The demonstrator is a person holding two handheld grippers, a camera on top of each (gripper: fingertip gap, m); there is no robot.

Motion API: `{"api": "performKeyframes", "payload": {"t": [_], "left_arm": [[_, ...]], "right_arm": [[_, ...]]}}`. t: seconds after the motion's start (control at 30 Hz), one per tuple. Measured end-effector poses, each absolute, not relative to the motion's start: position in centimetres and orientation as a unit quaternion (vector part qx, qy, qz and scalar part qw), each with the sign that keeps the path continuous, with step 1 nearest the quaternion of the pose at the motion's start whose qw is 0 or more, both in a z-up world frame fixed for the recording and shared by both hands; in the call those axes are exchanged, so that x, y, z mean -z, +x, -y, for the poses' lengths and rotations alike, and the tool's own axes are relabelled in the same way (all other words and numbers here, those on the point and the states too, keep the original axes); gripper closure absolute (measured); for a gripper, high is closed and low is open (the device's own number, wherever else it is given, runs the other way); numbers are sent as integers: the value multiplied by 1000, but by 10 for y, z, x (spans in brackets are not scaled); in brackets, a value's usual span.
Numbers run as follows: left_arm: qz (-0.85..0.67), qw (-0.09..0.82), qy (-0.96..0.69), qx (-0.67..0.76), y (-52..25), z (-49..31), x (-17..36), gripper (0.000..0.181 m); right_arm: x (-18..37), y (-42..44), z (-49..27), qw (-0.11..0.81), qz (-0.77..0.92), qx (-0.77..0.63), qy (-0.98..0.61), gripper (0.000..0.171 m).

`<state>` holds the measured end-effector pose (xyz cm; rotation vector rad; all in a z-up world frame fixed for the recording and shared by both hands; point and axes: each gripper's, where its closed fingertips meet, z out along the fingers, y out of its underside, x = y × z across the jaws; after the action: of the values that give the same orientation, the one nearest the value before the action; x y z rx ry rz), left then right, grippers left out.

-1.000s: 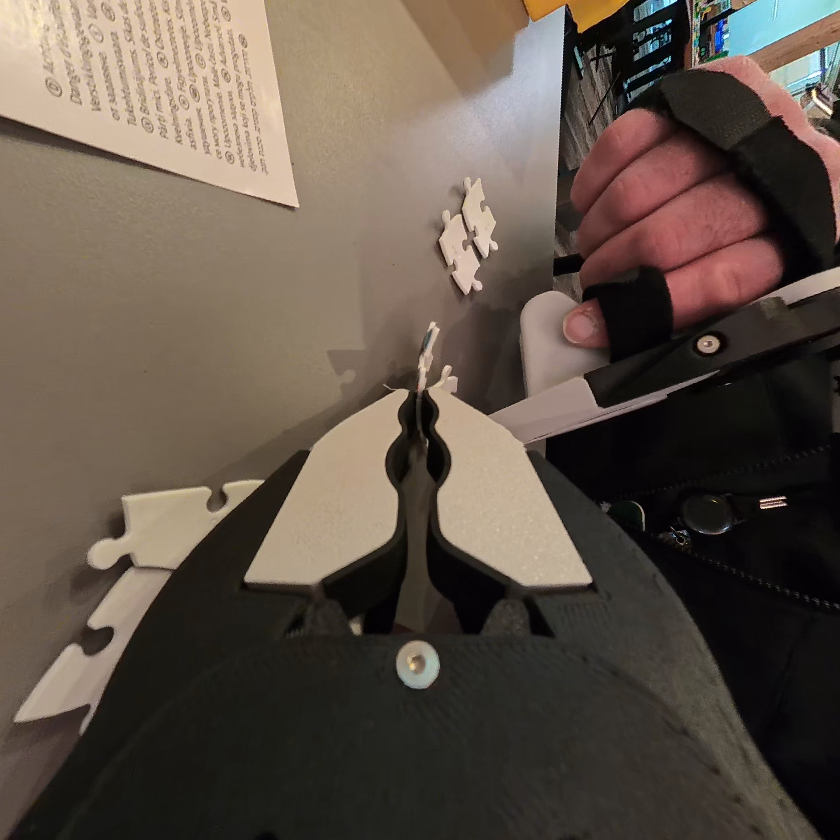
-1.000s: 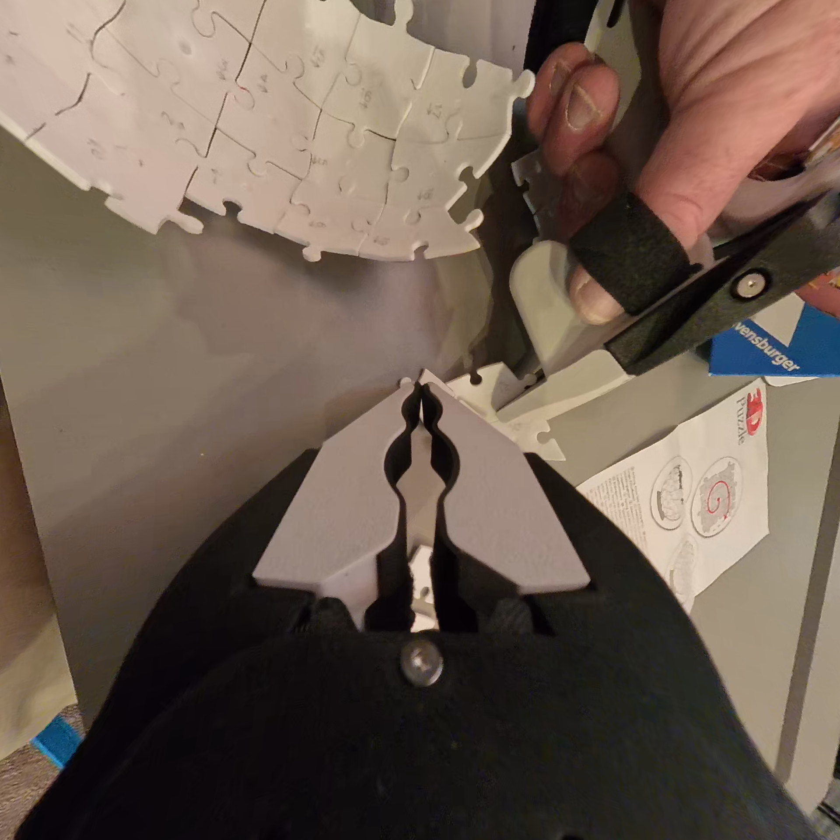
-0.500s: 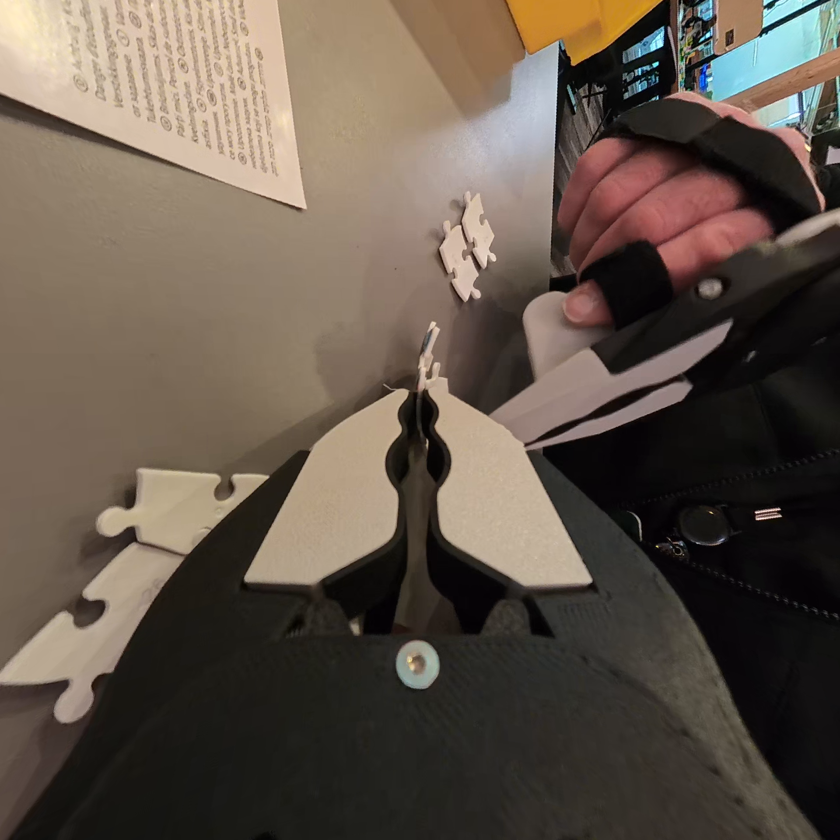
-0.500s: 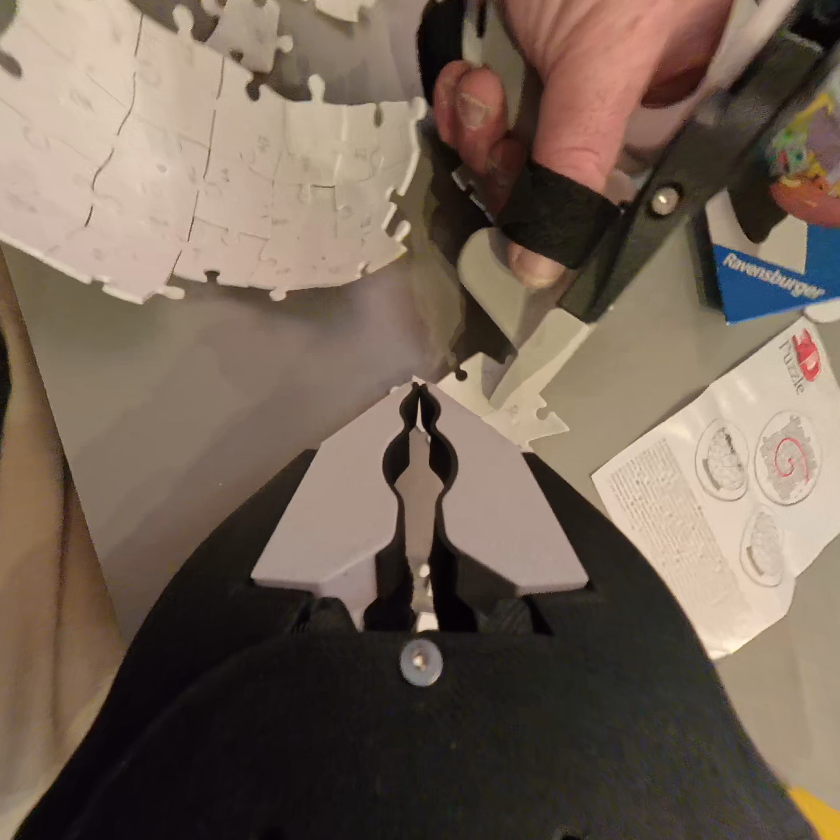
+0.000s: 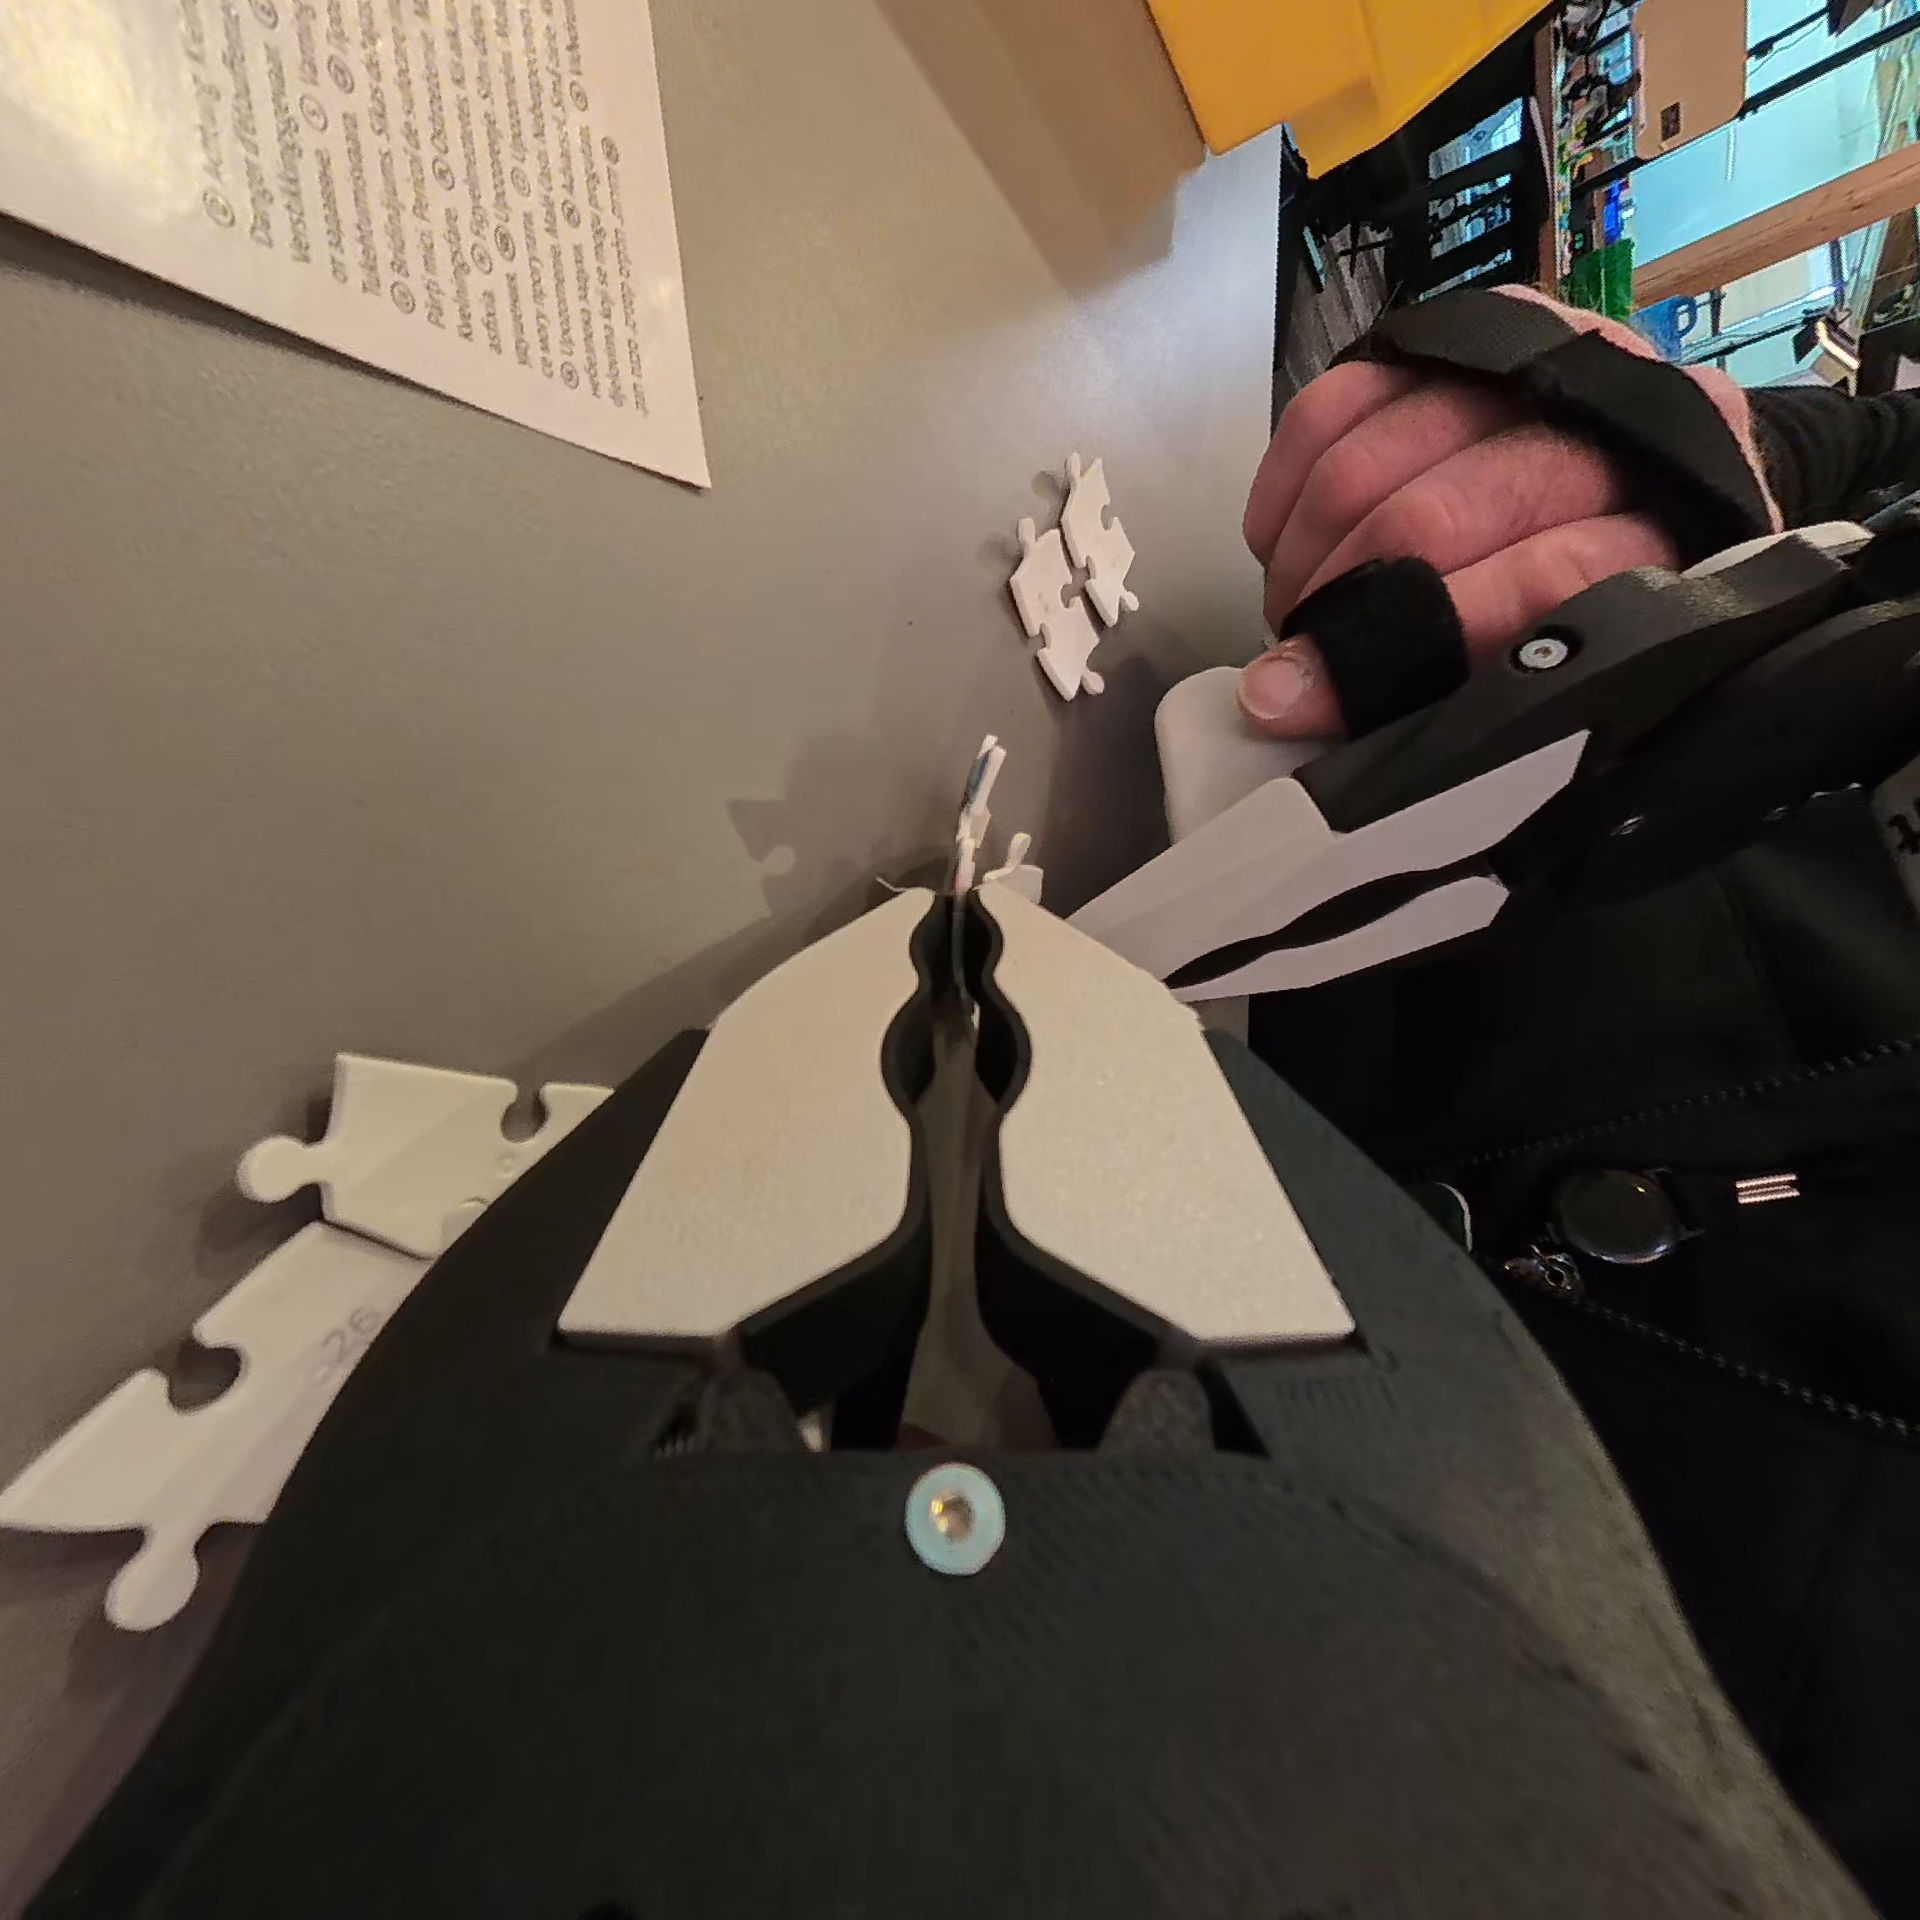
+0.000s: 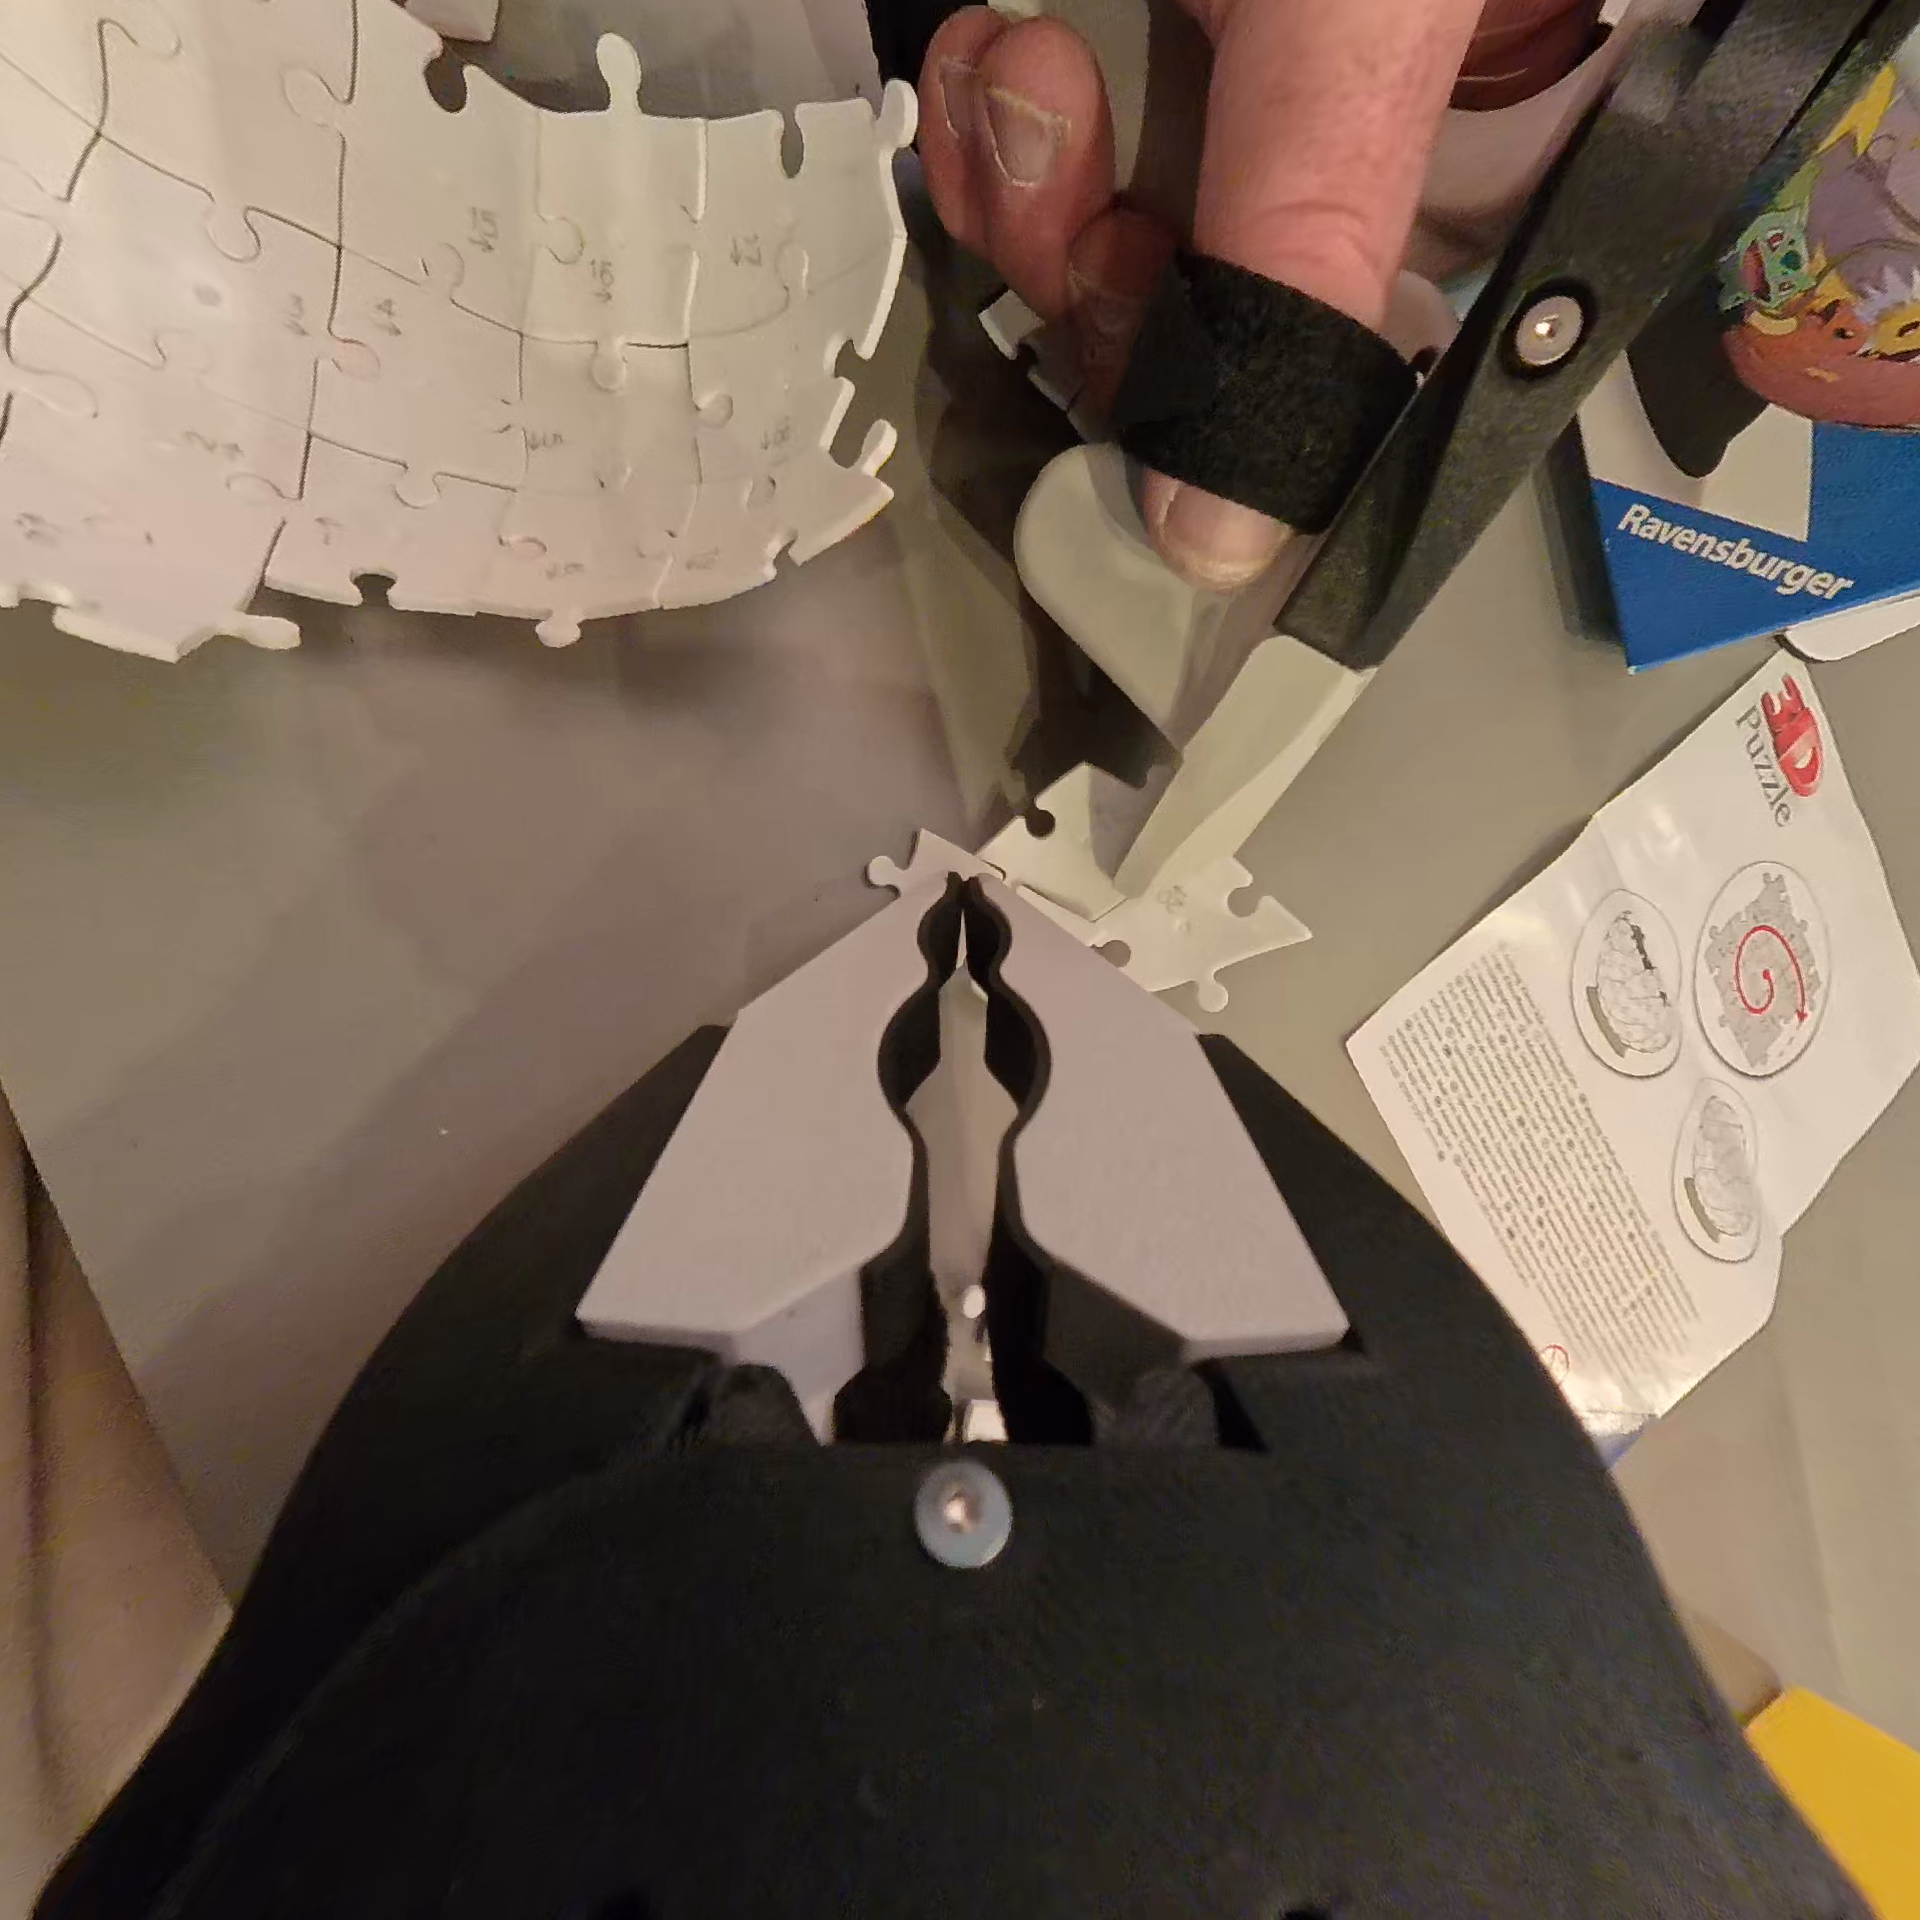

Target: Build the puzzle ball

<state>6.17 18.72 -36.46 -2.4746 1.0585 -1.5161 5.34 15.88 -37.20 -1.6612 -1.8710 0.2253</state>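
Observation:
My left gripper (image 5: 961, 899) is shut on a thin white puzzle piece (image 5: 977, 800), seen edge-on and sticking out past the tips. My right gripper (image 6: 961, 883) is shut on a small white puzzle piece (image 6: 920, 868). The two tips meet: the right gripper (image 5: 1081, 920) comes in from the right in the left wrist view, and the left gripper (image 6: 1138, 868) comes down from above in the right wrist view, onto joined white pieces (image 6: 1195, 914). The curved assembled section of the puzzle ball (image 6: 416, 312) lies at the upper left on the grey table (image 6: 416, 883).
A pair of joined pieces (image 5: 1075, 582) lies farther out on the table. More joined pieces (image 5: 395, 1143) show low on the left. An instruction leaflet (image 6: 1662, 1039) and the blue puzzle box (image 6: 1766, 520) lie to the right. A yellow bin (image 5: 1330, 62) stands beyond the table edge. The tips of both grippers are at nearly the same place.
The right gripper has turned and shifted against the left one, so the assembled section and leaflet sit differently in its view. Both grippers have stayed shut on their pieces, tips together.

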Motion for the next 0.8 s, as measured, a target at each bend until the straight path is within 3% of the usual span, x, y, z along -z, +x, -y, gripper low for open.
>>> {"api": "performKeyframes", "payload": {"t": [0.63,0.8], "left_arm": [[-314,63,-804,501,52,-195,355,179],[-310,69,-804,503,50,-193,354,179]], "right_arm": [[359,74,-174,274,665,-143,-680,153],[373,81,-169,207,671,-177,-689,148]]}}
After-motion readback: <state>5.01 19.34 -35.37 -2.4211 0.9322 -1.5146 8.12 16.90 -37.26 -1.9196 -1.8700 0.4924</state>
